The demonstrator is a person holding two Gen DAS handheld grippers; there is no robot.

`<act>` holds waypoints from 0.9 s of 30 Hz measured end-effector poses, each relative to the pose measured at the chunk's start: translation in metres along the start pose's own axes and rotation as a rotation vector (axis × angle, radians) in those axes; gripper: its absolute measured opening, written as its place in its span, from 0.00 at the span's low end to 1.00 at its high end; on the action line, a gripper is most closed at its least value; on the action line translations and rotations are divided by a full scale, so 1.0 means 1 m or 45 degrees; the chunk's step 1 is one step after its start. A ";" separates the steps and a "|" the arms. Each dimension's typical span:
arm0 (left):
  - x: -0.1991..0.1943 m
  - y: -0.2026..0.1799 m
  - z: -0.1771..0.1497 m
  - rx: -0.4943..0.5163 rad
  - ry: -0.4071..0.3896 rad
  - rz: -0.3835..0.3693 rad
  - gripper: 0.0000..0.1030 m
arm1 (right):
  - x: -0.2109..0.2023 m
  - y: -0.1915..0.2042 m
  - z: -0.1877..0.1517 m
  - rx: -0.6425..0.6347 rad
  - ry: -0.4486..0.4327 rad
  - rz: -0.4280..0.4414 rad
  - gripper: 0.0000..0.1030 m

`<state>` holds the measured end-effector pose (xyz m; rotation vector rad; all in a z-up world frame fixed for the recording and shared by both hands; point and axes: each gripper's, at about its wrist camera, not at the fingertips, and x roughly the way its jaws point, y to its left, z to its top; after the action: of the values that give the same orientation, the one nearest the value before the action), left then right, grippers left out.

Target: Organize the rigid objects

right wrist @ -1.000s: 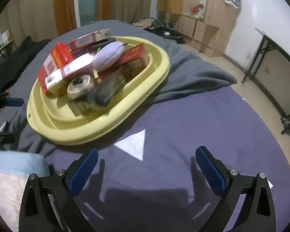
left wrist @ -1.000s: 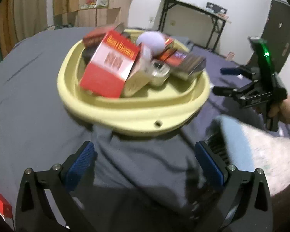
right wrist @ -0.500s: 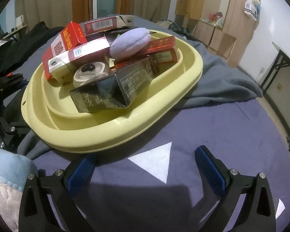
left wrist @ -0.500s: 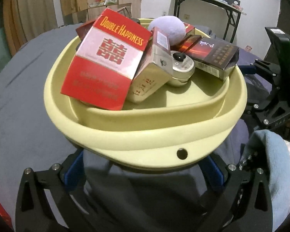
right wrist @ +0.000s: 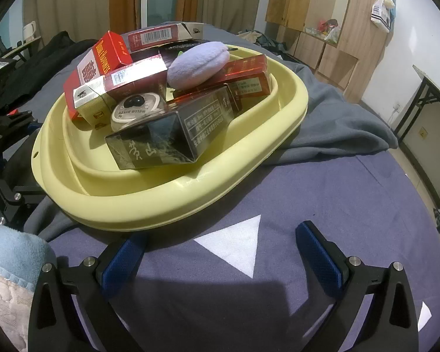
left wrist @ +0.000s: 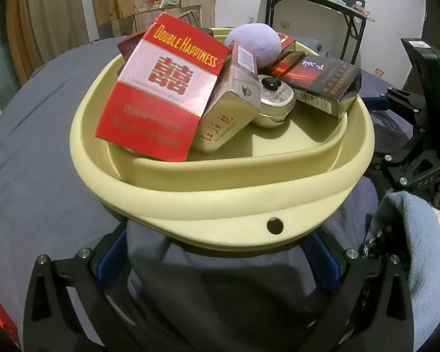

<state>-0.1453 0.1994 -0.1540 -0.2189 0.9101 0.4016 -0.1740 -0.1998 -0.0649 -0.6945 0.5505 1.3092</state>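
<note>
Your bed (right wrist: pixel 352 211) with its dark blue cover carries everything here, and a grey blanket (right wrist: pixel 337 129) lies bunched on it under the far side of the basin. The pale yellow basin (left wrist: pixel 220 202) (a wide, shallow tub with a small hole in its near rim) sits on that blanket, and all the rigid things are heaped inside it.

Biggest in the heap is the red and white Double Happiness box (left wrist: pixel 164 88), leaning tilted against the basin's left wall as your left camera sees it. Next to it a gold box (left wrist: pixel 226 117) leans the same way, touching it. On the right side a black box (left wrist: pixel 322 85) rests with one end up on the basin's rim. Red cartons (right wrist: pixel 246 76) lie behind, toward the far wall, and a lilac plush ball (right wrist: pixel 199 64) sits on top of them. Smallest is the round silver tin (left wrist: pixel 275 99), low in the middle between the gold box and the black one.

Your left gripper (left wrist: pixel 220 252) has its fingers spread wide, tips tucked under the basin's near rim on either side. Your right gripper (right wrist: pixel 220 249) is also spread apart, empty, with its left finger (right wrist: pixel 123 261) just at the basin's edge and the right one over bare cover.
</note>
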 end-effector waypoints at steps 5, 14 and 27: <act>0.000 0.002 -0.001 -0.005 0.004 -0.005 1.00 | 0.000 0.000 0.000 0.000 0.000 0.000 1.00; 0.002 0.005 0.005 -0.023 0.022 0.001 1.00 | 0.000 0.000 0.000 -0.001 0.000 0.000 1.00; 0.002 0.006 0.002 -0.021 -0.002 0.000 1.00 | 0.000 0.000 0.000 -0.001 0.000 0.000 1.00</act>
<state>-0.1452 0.2055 -0.1541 -0.2336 0.9054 0.4097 -0.1738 -0.1996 -0.0650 -0.6950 0.5499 1.3092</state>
